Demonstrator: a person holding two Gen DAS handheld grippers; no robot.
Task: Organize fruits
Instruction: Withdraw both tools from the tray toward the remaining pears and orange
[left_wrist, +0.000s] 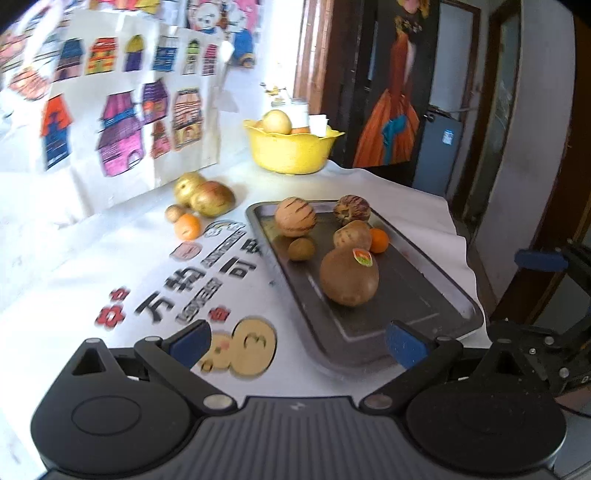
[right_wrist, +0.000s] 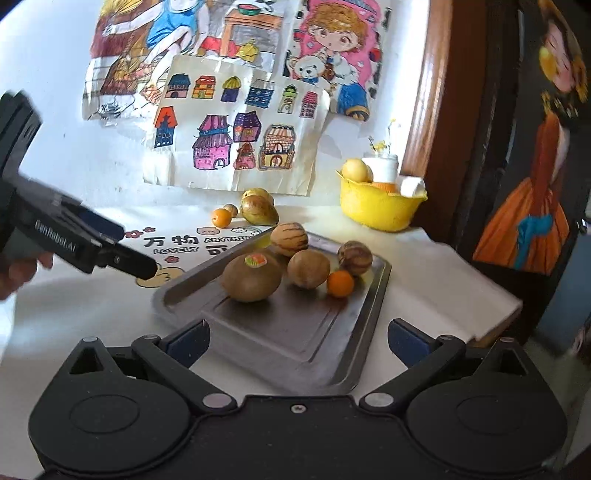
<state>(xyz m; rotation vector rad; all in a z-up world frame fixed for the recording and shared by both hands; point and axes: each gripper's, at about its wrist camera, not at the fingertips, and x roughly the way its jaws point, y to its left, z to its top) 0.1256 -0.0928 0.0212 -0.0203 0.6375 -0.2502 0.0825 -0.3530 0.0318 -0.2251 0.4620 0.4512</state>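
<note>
On the surface (right_wrist: 424, 266) sits a metal tray (right_wrist: 291, 343) with six fruits at its far end: a big stickered brown one (right_wrist: 251, 277), two striped ones, a tan one, a small kiwi and a little orange (right_wrist: 340, 283). More fruit lies loose far left near the drawings, plus a yellow bowl (right_wrist: 376, 206) behind. Both left tongs (left_wrist: 301, 341) and right tongs (right_wrist: 297, 341) are spread wide, holding nothing.

Bright daylight washes out the white wall (left_wrist: 29, 122), edges bend fisheye-style, drawings (left_wrist: 122, 122) smeared by blur.
</note>
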